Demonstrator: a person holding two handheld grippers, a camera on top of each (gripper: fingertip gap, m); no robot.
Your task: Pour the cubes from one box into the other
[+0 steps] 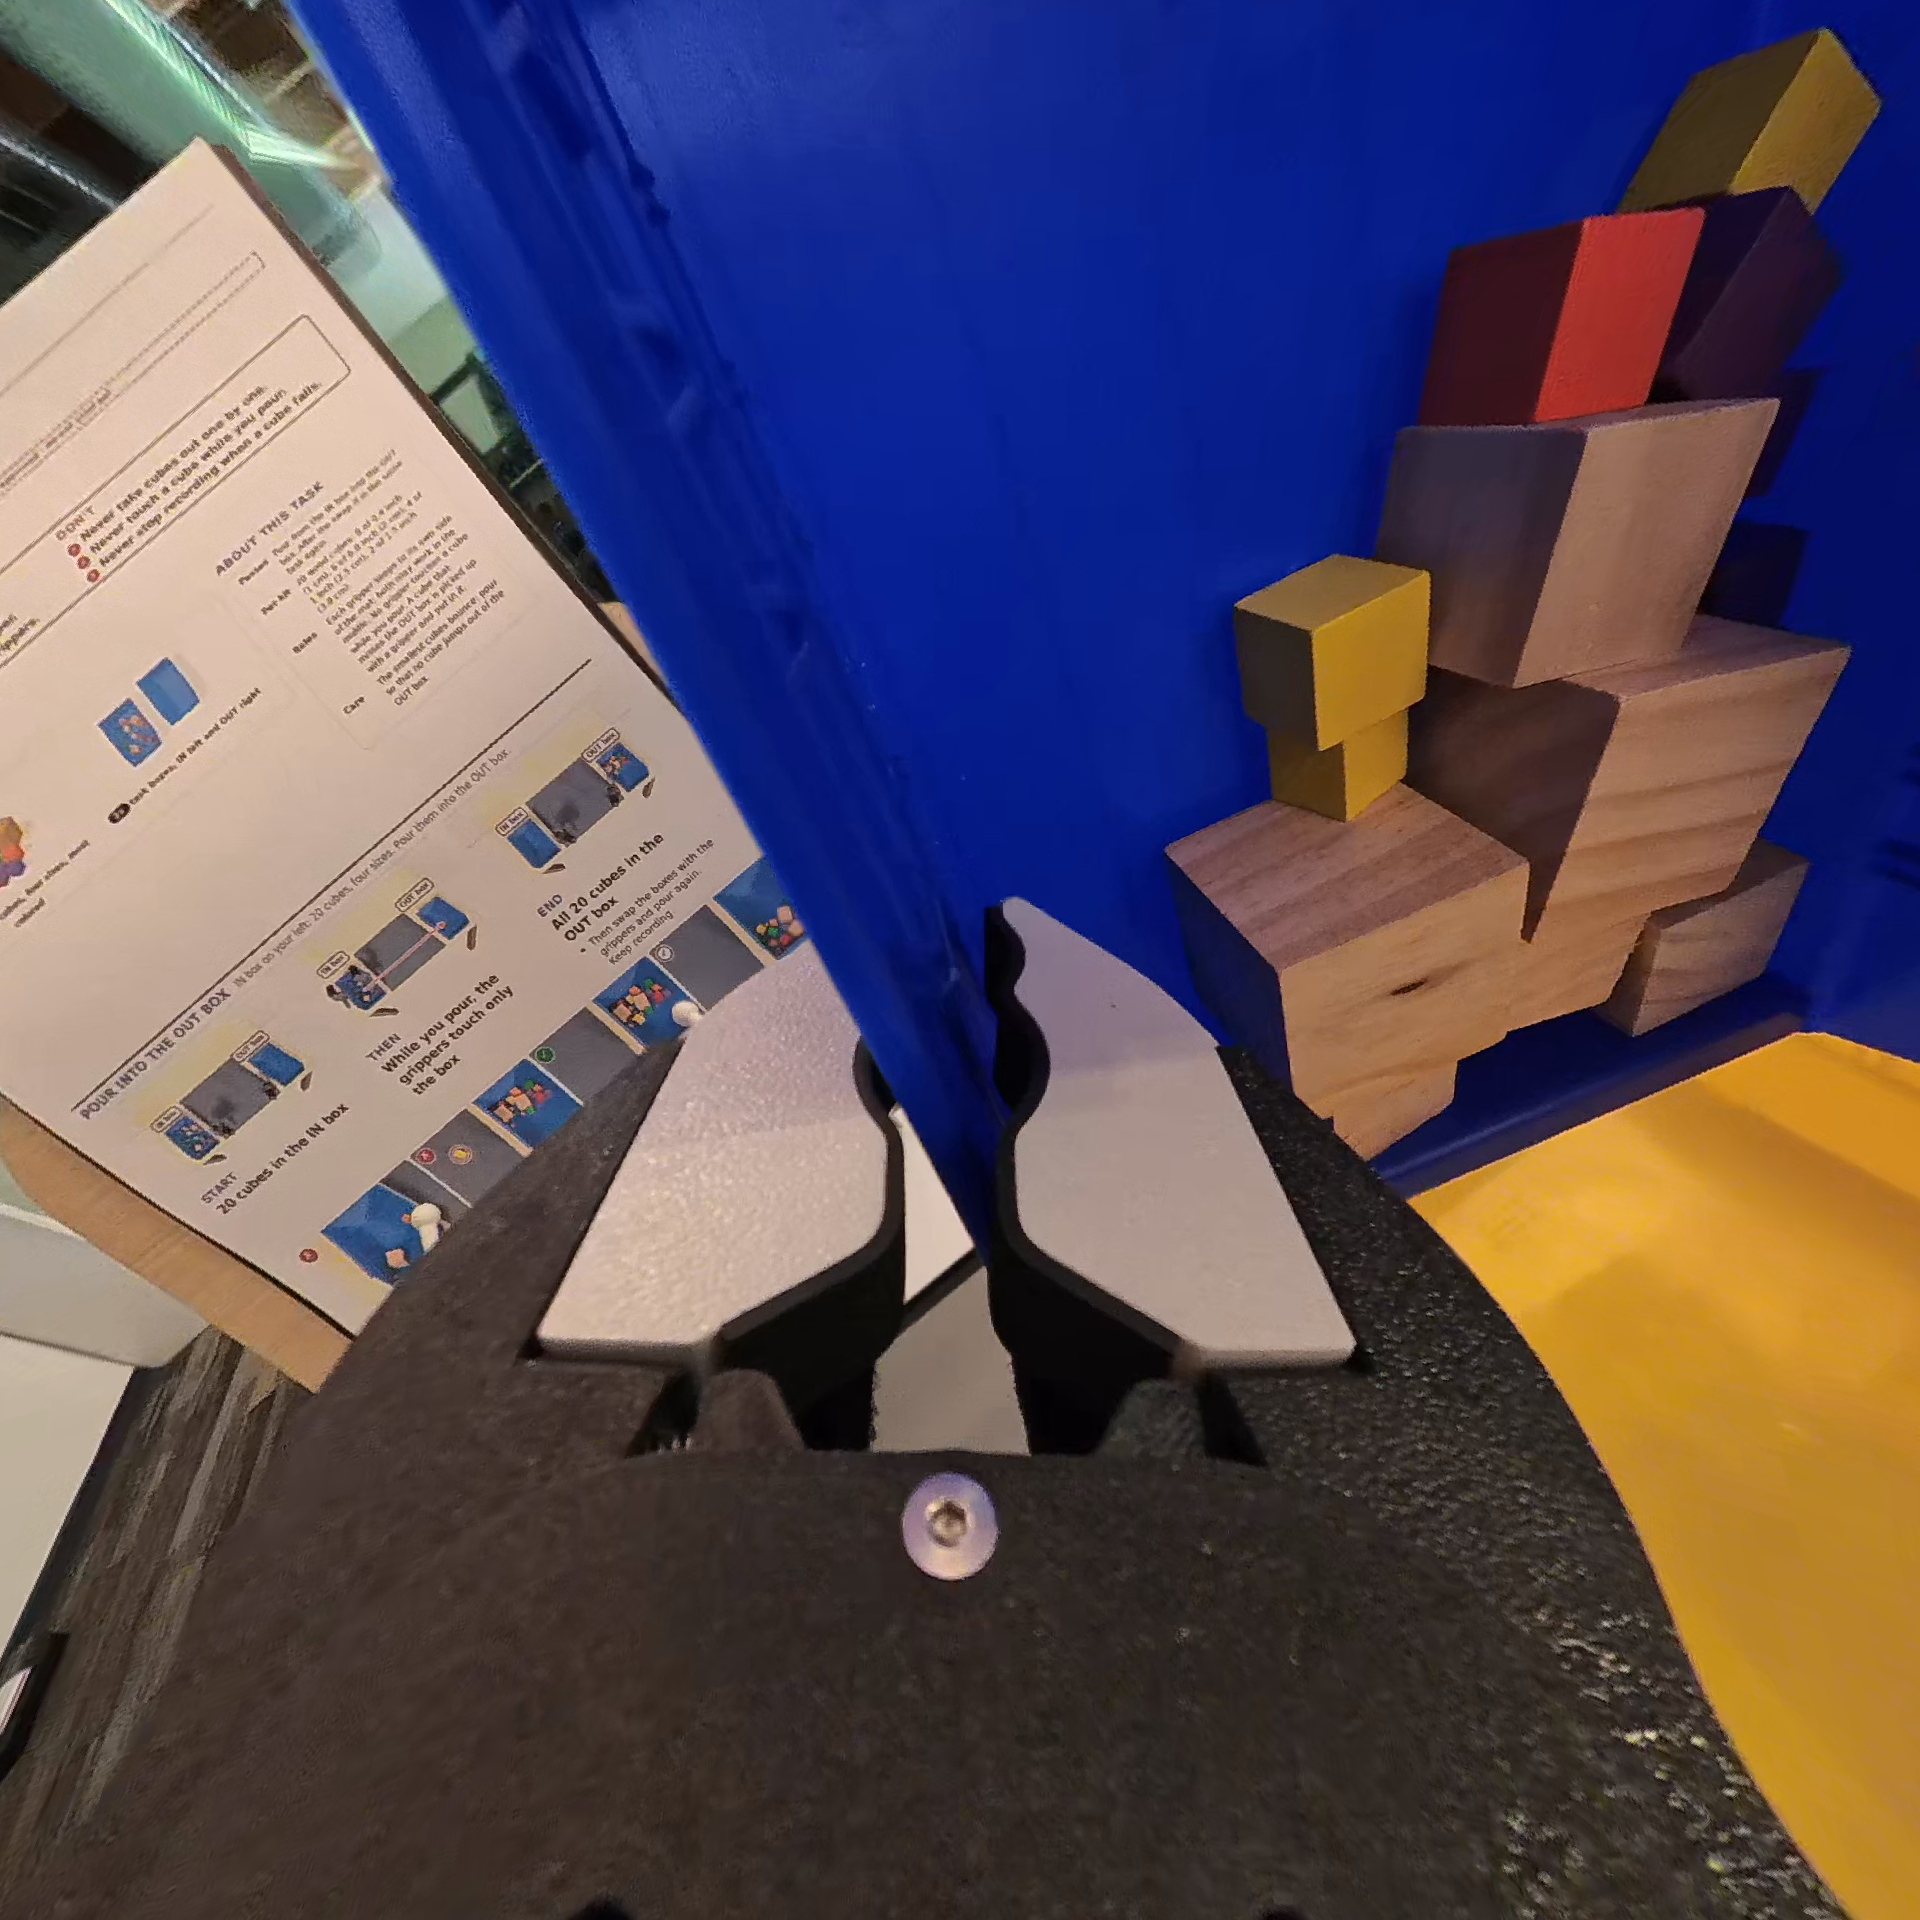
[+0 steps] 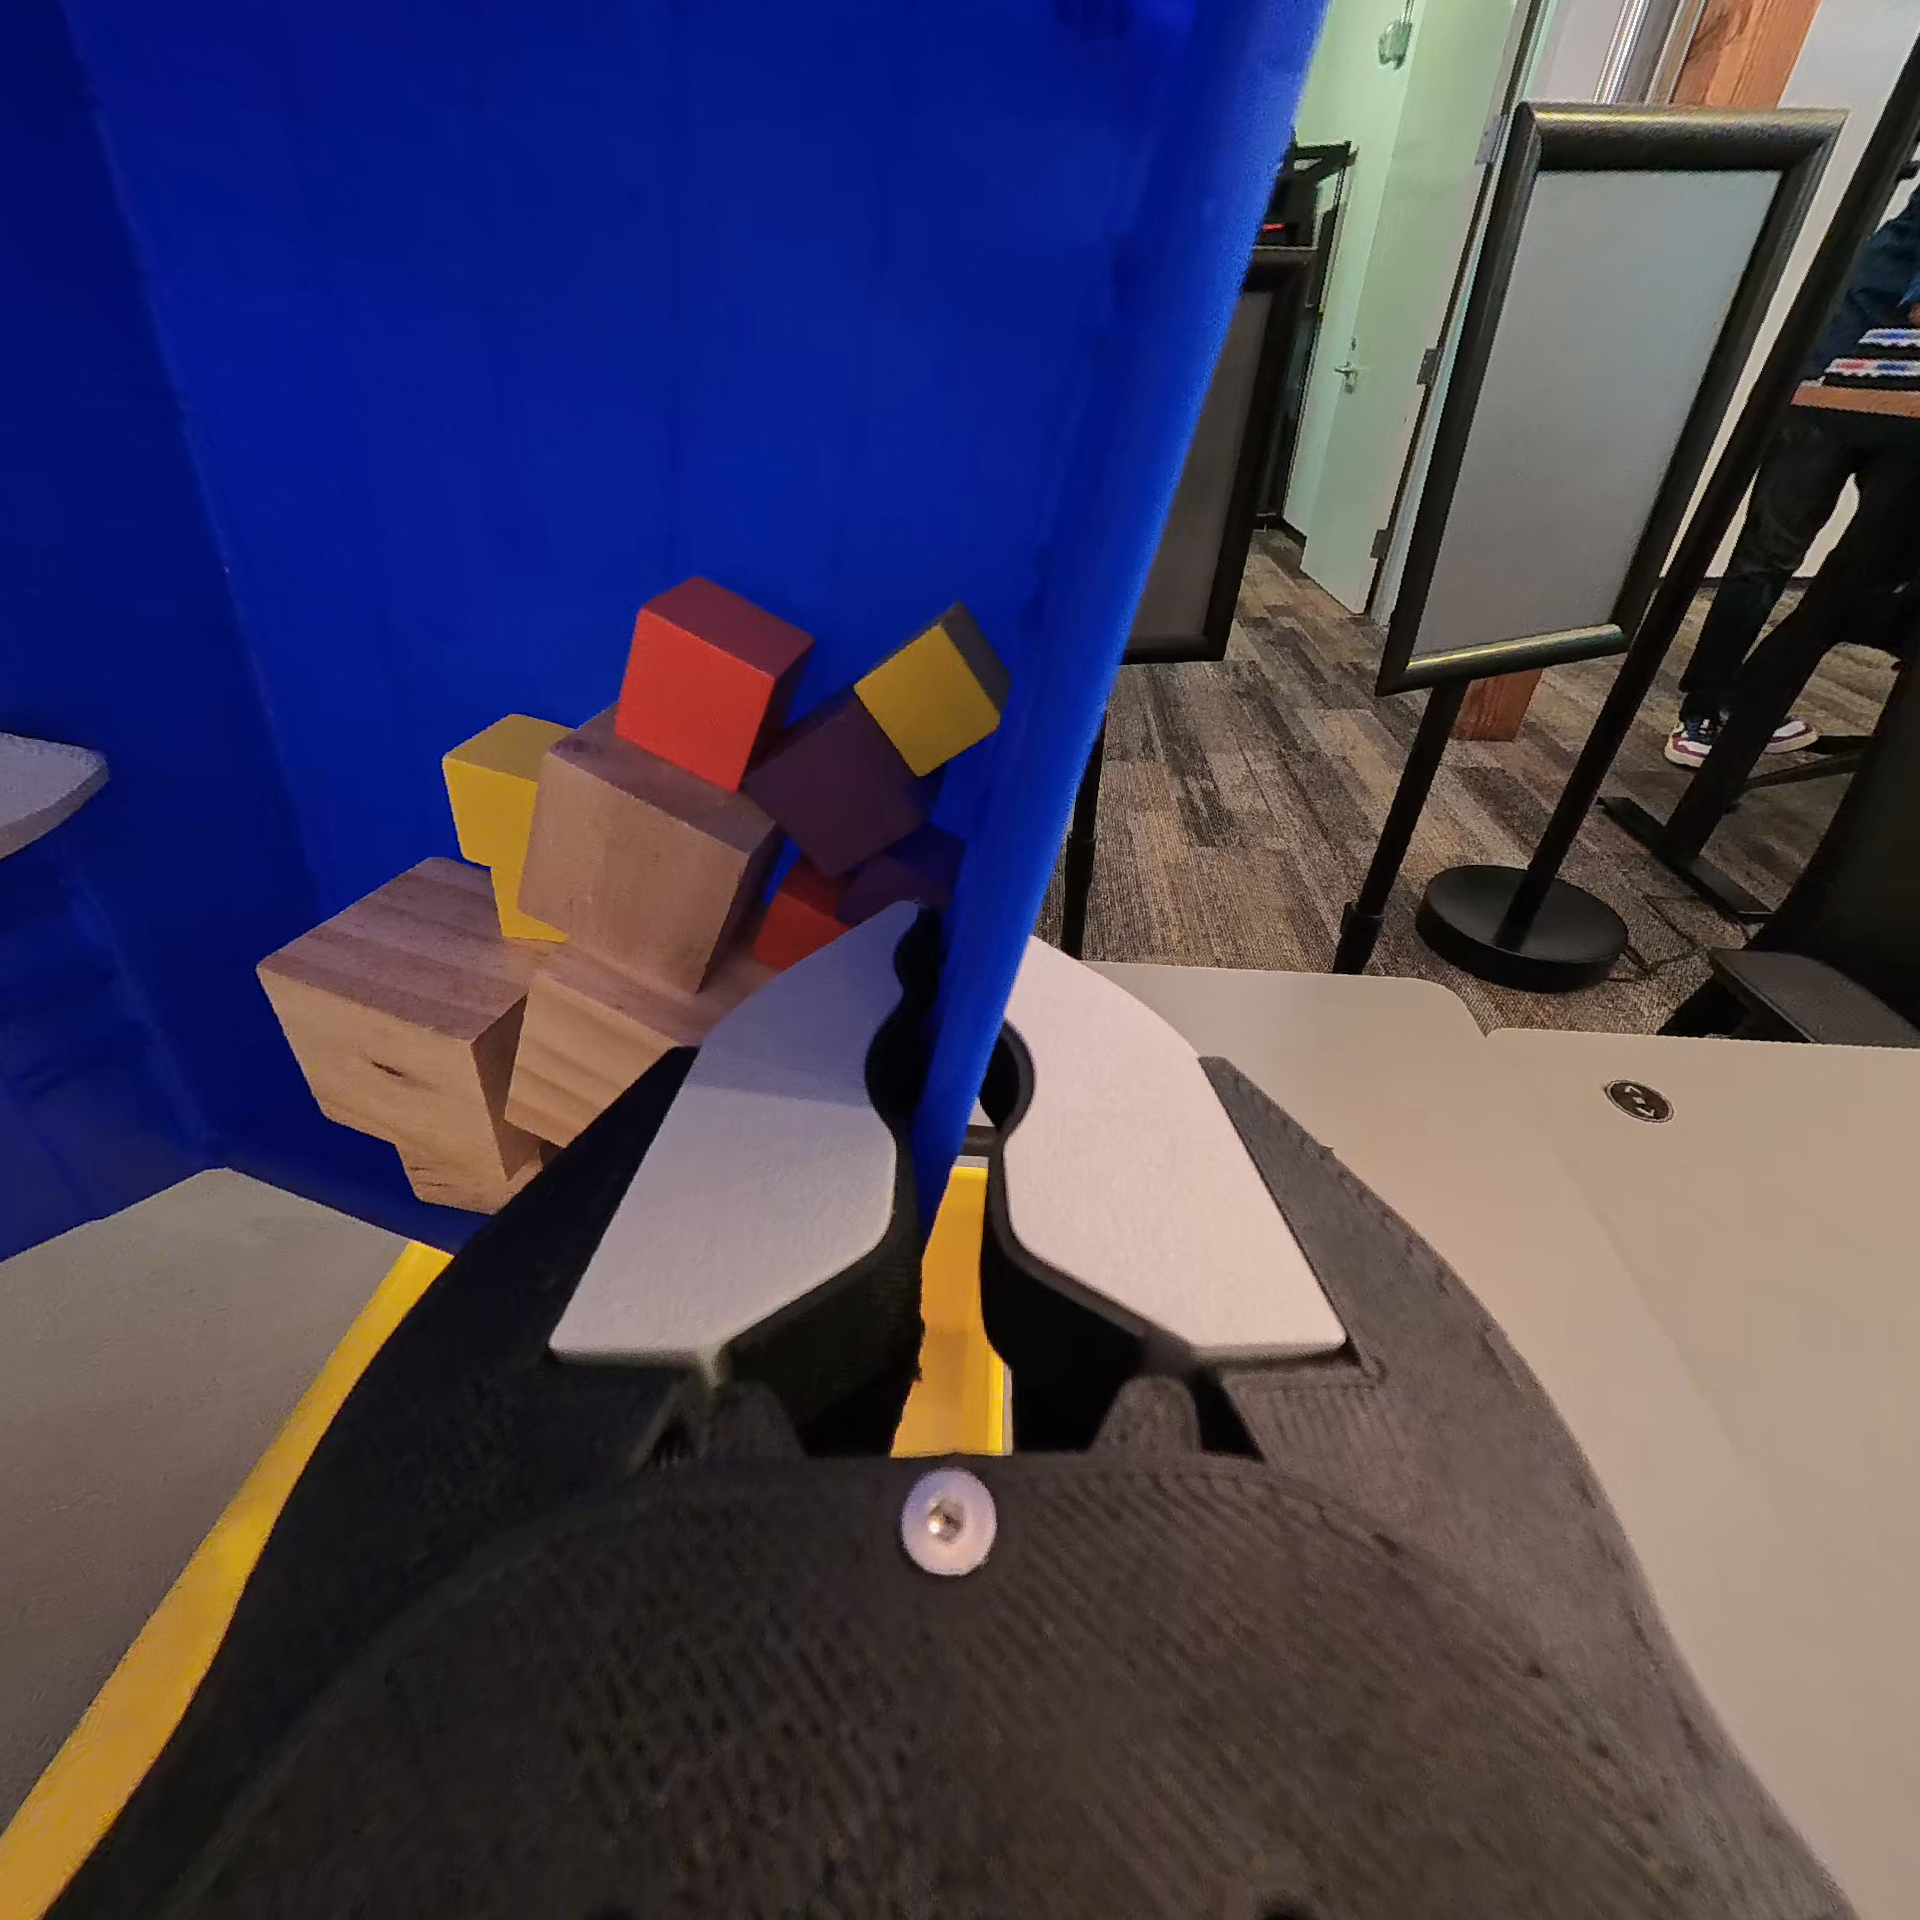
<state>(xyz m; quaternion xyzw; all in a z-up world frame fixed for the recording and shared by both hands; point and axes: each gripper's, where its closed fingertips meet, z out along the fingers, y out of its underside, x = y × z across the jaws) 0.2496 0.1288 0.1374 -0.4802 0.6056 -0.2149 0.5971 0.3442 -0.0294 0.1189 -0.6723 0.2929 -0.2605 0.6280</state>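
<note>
Here | blue box (image 1: 935,416) is tipped up, its side walls clamped by left hand-held gripper (image 1: 940,1039) and right hand-held gripper (image 2: 951,1029) | cubes (image 2: 644,862) are piled in its lower corner | yellow surface (image 1: 1714,1299) is seen below.

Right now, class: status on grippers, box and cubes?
Left gripper and right gripper shut on blue plastic box walls. Painted and bare wooden cubes piled inside. Nothing blocking.

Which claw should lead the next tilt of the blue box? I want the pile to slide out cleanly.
Probably the right claw. Both claws are shut on opposite walls of the blue box, but the cubes crowd against its wall, away from the left claw, so it carries the load.
</note>
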